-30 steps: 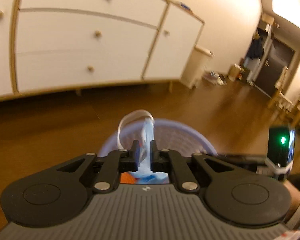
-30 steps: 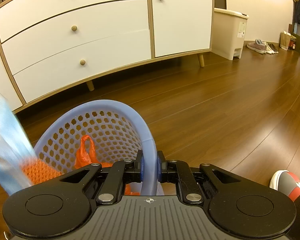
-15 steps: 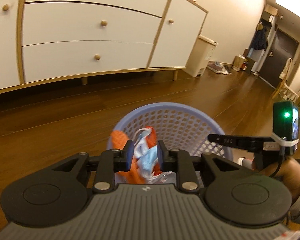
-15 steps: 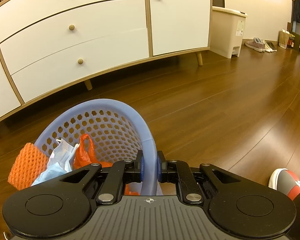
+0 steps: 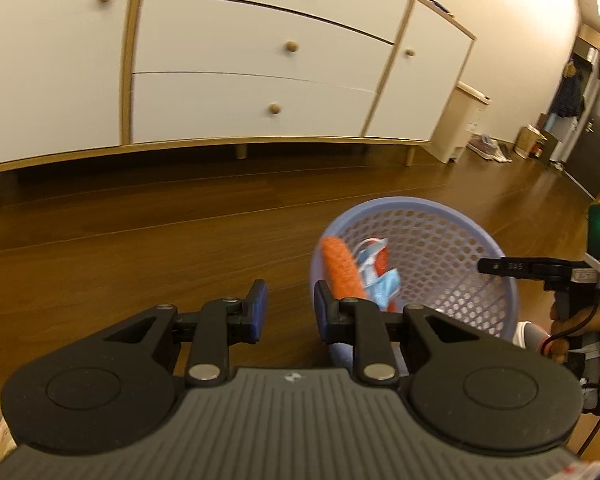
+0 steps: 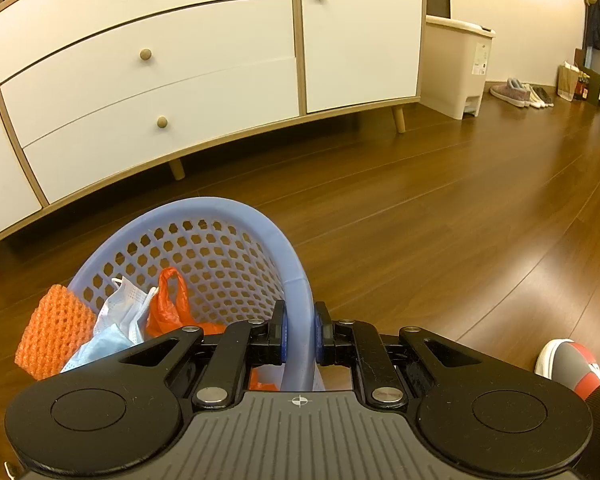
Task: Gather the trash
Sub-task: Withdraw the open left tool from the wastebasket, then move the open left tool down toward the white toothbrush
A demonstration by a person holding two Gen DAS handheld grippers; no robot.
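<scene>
between right tongs [image 6: 299, 334]: basket rim [image 6: 300, 292]

Open floor, basket ahead

Bare wooden floor [image 5: 140, 248] lies free leftward; the basket [image 5: 440, 208] and white dresser [image 5: 240, 80] block beyond.

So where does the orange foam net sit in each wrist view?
Left wrist: orange foam net leans inside the left of the blue basket, right of centre.
Right wrist: net at lower left, over the basket's left rim, beside the face mask.
Shared landmark: white dresser.
</scene>
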